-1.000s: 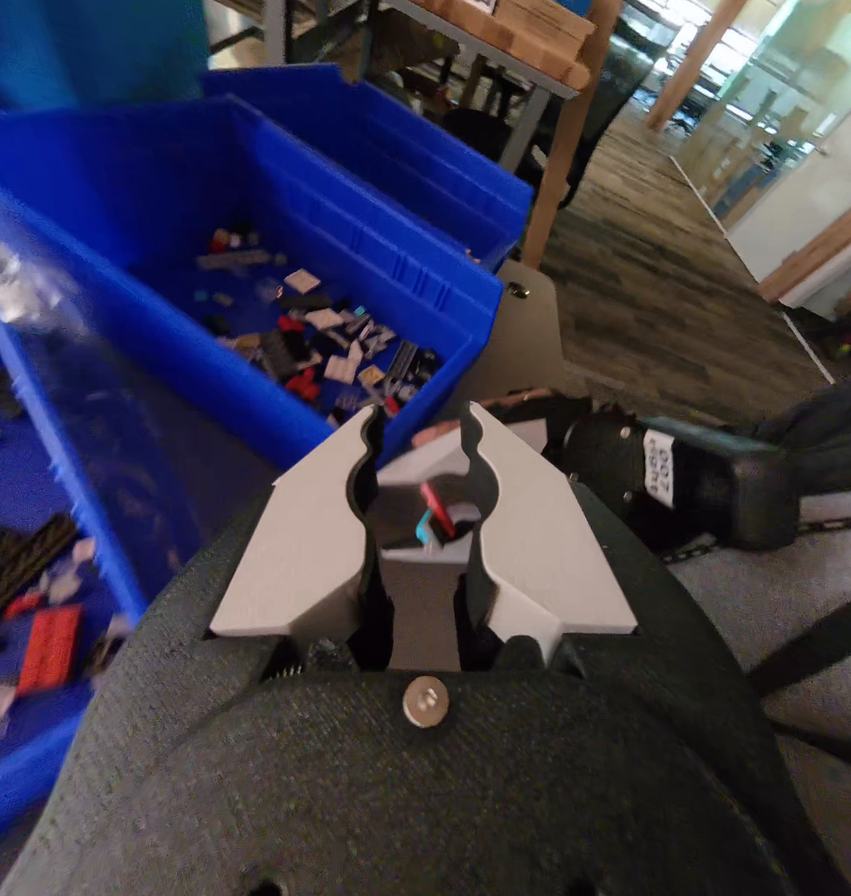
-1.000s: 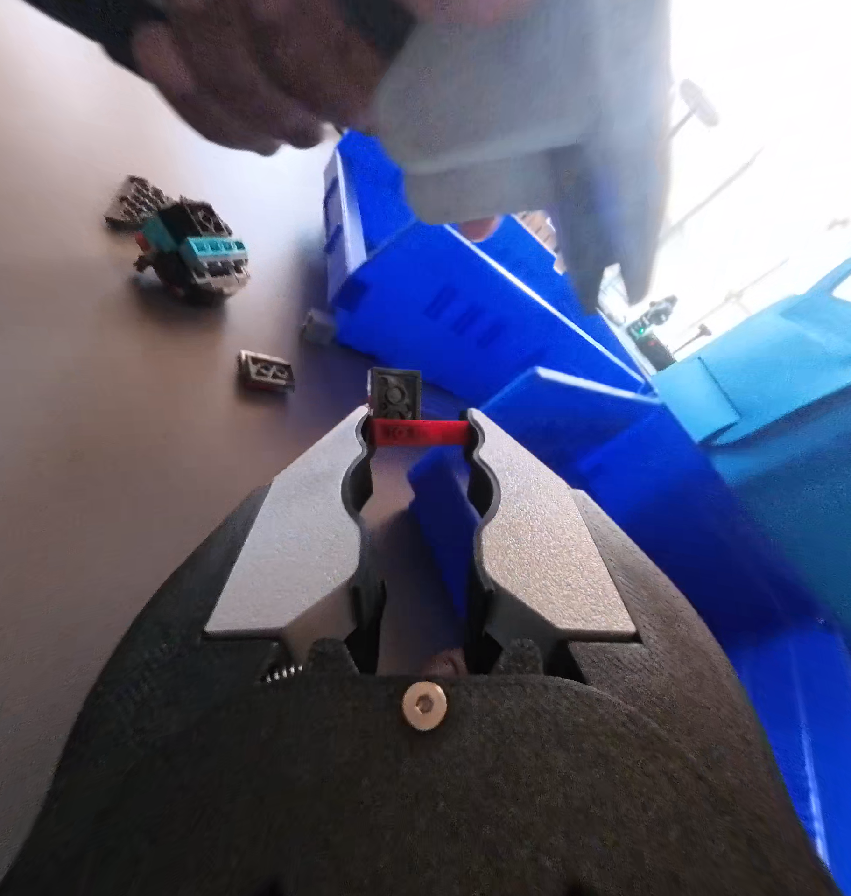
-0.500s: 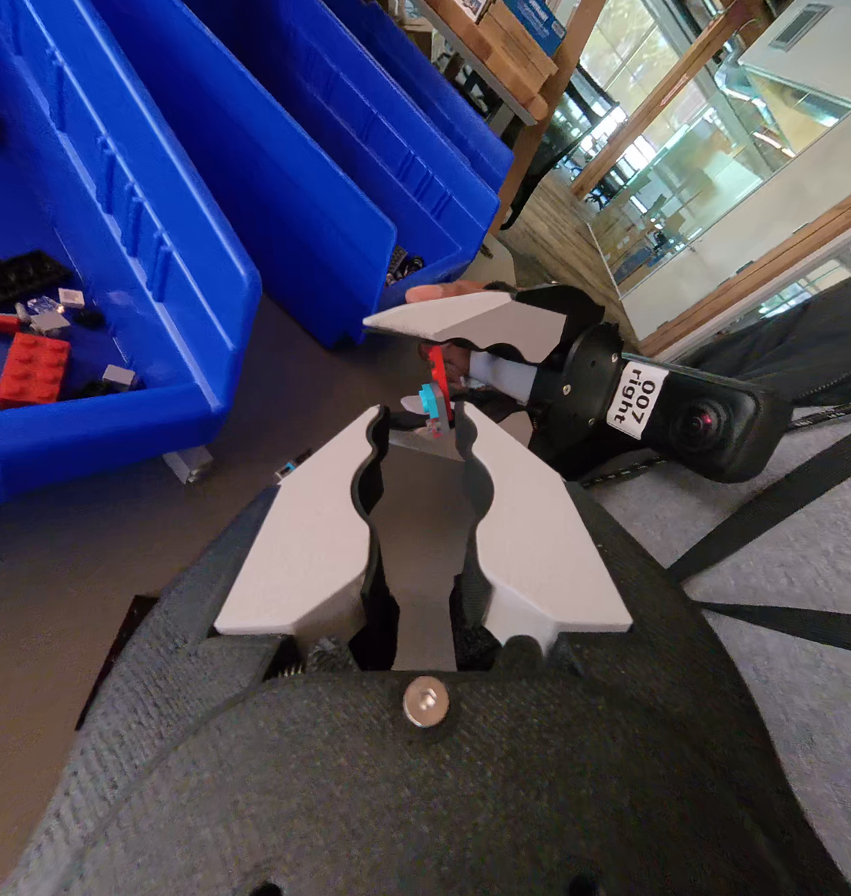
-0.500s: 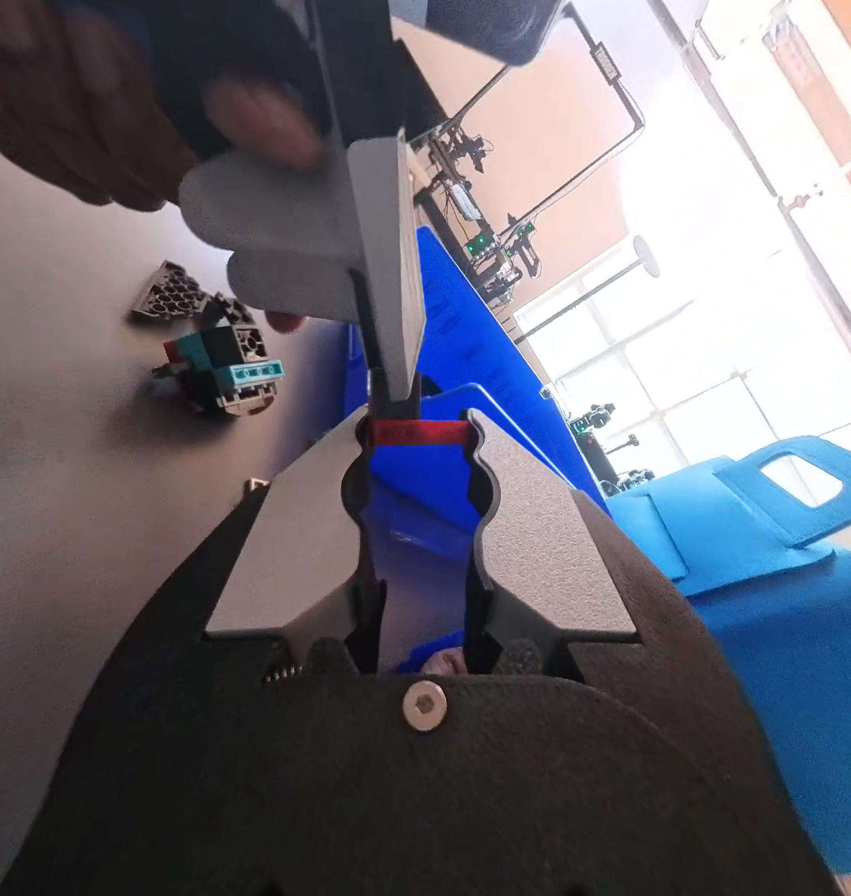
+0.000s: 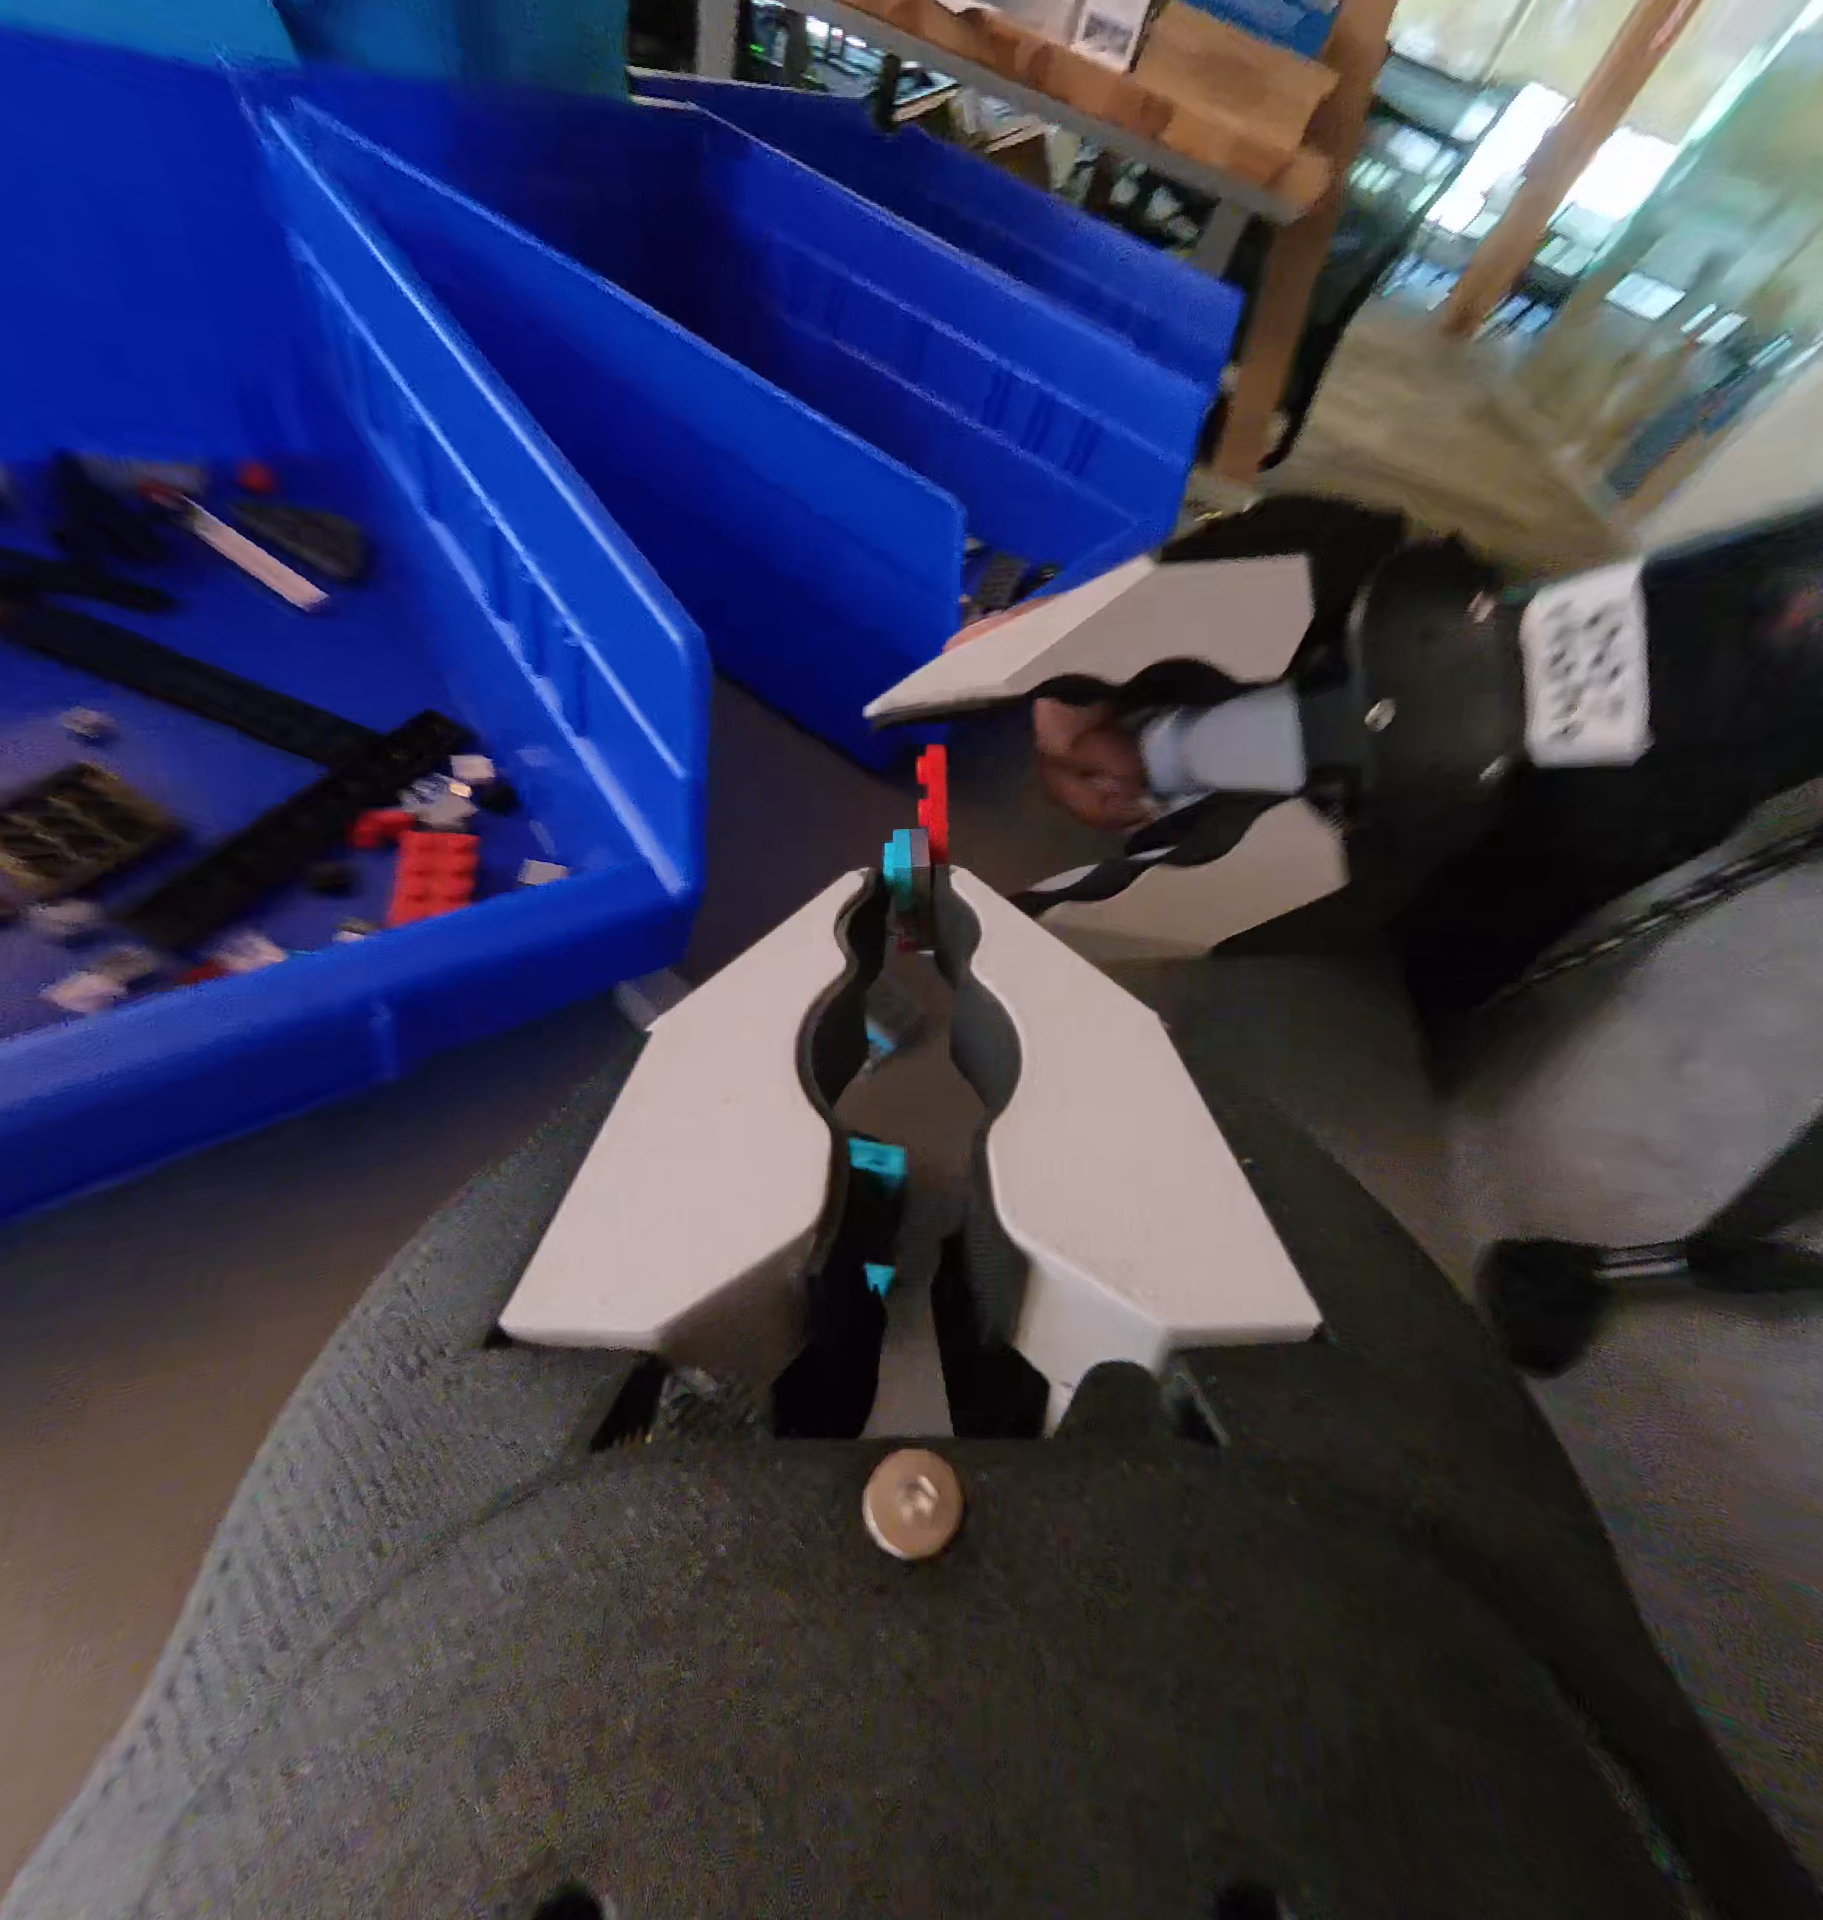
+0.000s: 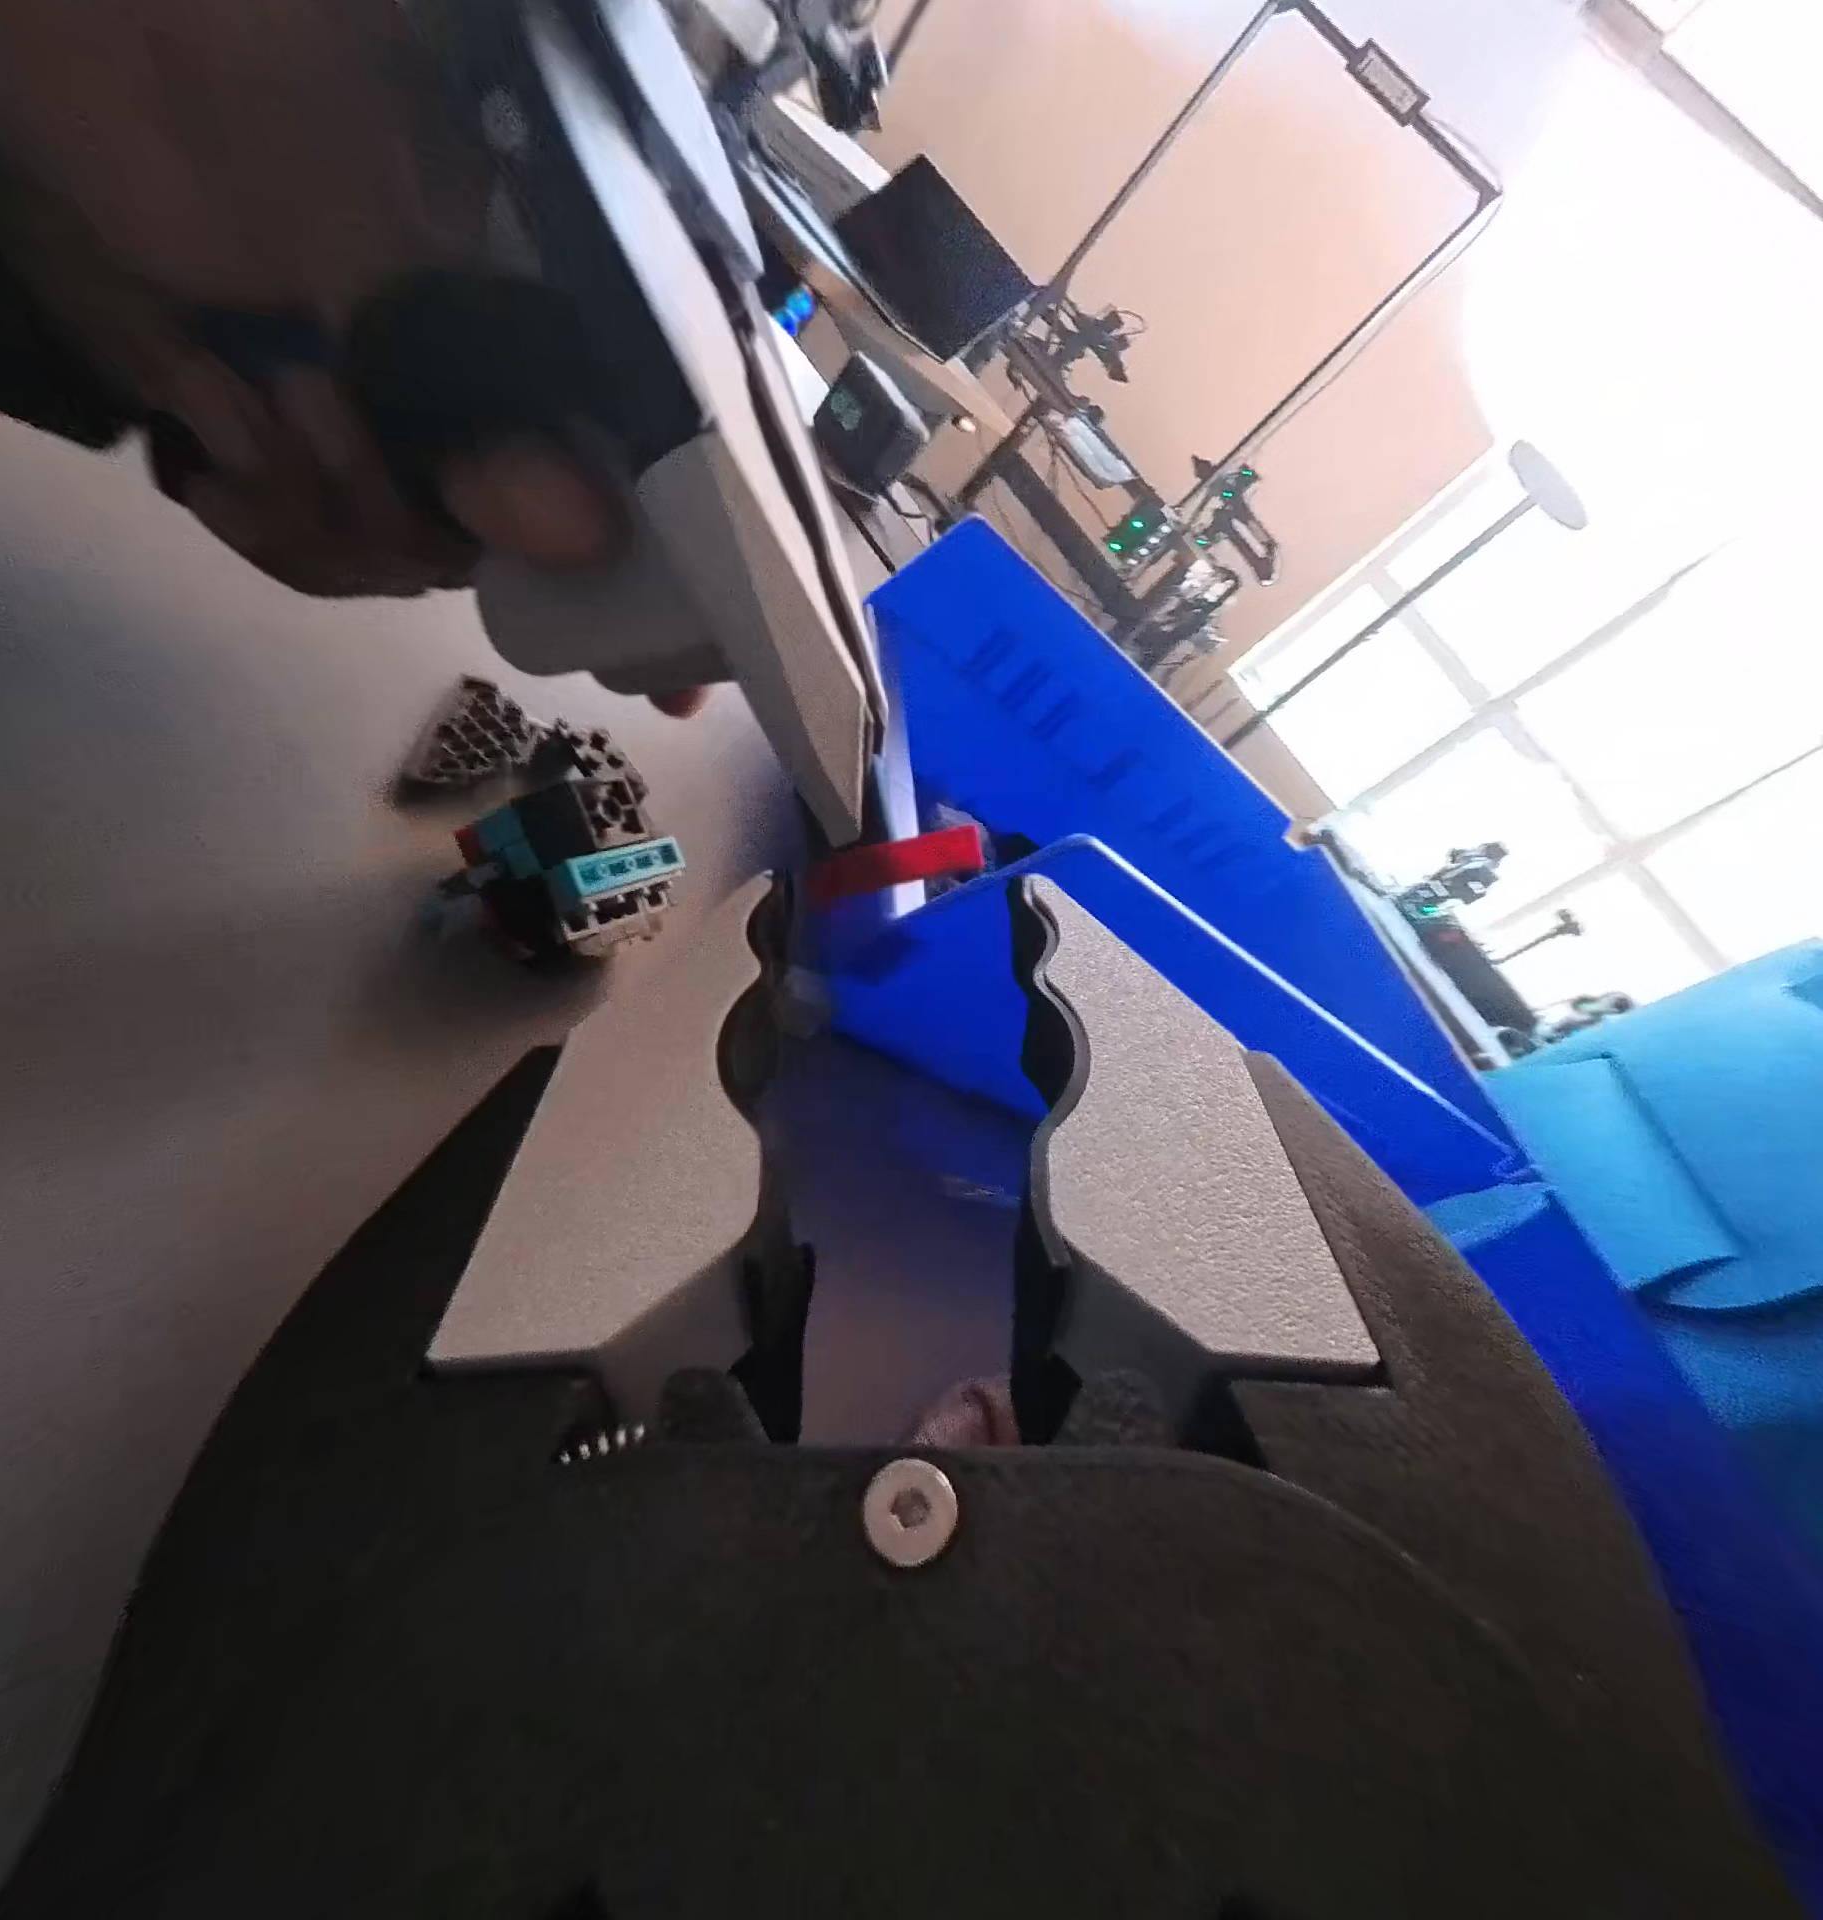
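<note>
My left gripper (image 5: 912, 888) is shut on a small brick piece of teal, dark and red parts (image 5: 907, 868). Its thin red plate (image 5: 931, 790) sticks up past the tips. My right gripper (image 5: 948, 810) comes in from the right with its jaws apart on either side of the red plate. In the right wrist view the right gripper (image 6: 896, 904) is open. The red plate (image 6: 896, 857) lies tilted just beyond its tips and touches neither finger. The left gripper (image 6: 860, 821) holds it from above. A hand grips the left gripper.
A small teal and dark brick assembly (image 6: 574, 862) and a grey wedge plate (image 6: 471, 727) lie on the brown table (image 6: 159, 831). Blue bins (image 5: 678, 582) stand to the left, the nearest (image 5: 533, 997) holding loose bricks. The bins also show in the right wrist view (image 6: 1094, 727). Both grippers' tips are close together, under 4 cm apart.
My left gripper has shut on the brick piece that the right gripper was holding. My right gripper has opened a little and let go of the red plate.
</note>
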{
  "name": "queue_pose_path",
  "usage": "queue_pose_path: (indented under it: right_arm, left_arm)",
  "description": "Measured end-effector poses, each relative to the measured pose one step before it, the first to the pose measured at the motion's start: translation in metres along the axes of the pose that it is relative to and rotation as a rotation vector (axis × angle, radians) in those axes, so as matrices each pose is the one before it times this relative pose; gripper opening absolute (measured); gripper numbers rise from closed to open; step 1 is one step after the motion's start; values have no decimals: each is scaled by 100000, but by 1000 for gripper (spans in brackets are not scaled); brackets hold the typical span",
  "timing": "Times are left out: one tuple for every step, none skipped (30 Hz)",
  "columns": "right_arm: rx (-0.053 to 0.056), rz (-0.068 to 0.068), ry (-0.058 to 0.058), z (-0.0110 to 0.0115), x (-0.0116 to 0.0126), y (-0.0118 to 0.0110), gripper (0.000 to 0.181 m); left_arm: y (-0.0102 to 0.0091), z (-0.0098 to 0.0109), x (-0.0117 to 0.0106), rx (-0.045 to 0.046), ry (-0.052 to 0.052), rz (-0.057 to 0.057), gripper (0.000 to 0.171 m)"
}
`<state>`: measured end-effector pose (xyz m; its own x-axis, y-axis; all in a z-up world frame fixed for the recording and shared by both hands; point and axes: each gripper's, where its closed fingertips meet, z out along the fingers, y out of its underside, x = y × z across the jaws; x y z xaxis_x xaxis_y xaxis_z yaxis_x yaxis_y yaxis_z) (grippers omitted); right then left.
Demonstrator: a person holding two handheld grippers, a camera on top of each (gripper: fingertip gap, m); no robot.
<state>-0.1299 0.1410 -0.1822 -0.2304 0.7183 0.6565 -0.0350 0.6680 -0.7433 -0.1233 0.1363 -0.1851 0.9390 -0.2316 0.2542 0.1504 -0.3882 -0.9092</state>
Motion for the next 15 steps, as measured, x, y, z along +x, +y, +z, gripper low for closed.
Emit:
queue_pose_path:
  right_arm:
    - [1428, 3198, -2104, -228, 51, -149, 45]
    - [1351, 2236, -2161, -204, 26, -178, 44]
    - [1214, 852, -2367, -169, -64, -194, 44]
    - [1019, -859, -2103, -116, -100, -223, 43]
    - [556, -2494, -2050, -60, -179, -173, 42]
    - [-397, -3470, -2088, 11, -249, -62, 41]
    - [-928, -3915, -1527, 52, -188, 6, 40]
    - [-750, -3873, -867, 36, -104, 8, 39]
    - [-374, -3170, -1377, 22, -154, -18, 37]
    - [-133, -2101, -2045, -18, -216, -16, 35]
    - [-298, -1157, -2353, -17, -236, 38, 33]
    - [-440, -777, -1756, -13, -145, 91, 31]
    - [-282, -849, -671, -39, 15, 88, 28]
    - [-181, -790, -98, -55, 97, 59, 26]
    - [-20, -524, -398, -55, 39, 29, 23]
  left_arm:
    - [-7, -216, -363, -324, -4125, 8092, 8]
    - [32, -176, -159, -374, -3103, 8762, 8]
    - [105, -120, -51, -677, -2477, 8608, 8]
    - [107, -66, 0, -547, -2357, 8043, 8]
    - [45, -6, 159, -354, -1422, 6975, 8]
    - [8, 36, 256, -316, -658, 5854, 8]
    - [-7, 77, 179, -428, -936, 4592, 8]
    - [20, 83, 23, -638, -1404, 3142, 8]
    - [-15, 54, 63, -292, -864, 2500, 8]
    - [-86, 0, 143, 246, -187, 2357, 8]
    - [-129, -42, 166, 622, 114, 2231, 8]
    - [-97, -57, 170, 500, 359, 2014, 8]
    - [-36, -38, 150, 203, 398, 1810, 8]
    - [20, -15, 52, -244, -37, 1371, 8]
    - [57, -7, 4, -403, -184, 1011, 9]
